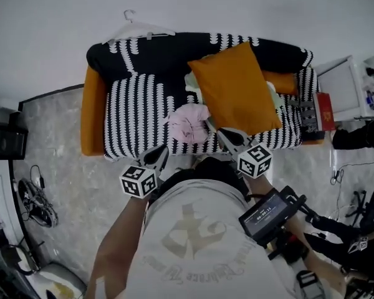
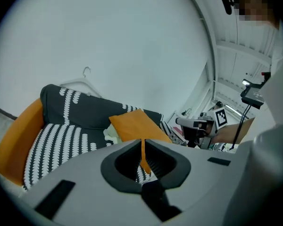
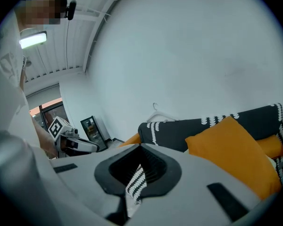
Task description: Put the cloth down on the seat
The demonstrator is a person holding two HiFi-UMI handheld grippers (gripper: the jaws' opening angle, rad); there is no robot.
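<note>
Cloth (image 1: 188, 122) bunched on seat (image 1: 137, 120) — no long axis I can make out, right edge behind pillow (image 1: 235, 87); left gripper (image 1: 161, 154), right gripper (image 1: 221, 136) — fingers pressed together, empty.

shirt lettering (image 1: 196, 271) too blurred to read, device screen digits (image 1: 266, 215) illegible

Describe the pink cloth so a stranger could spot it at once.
Start at the sofa with the black-and-white patterned cover. On its seat, near the front edge and just left of the big orange cushion, lies a crumpled pink cloth. It is the only pink thing there; the fabric behind the cushion is pale green.
</note>
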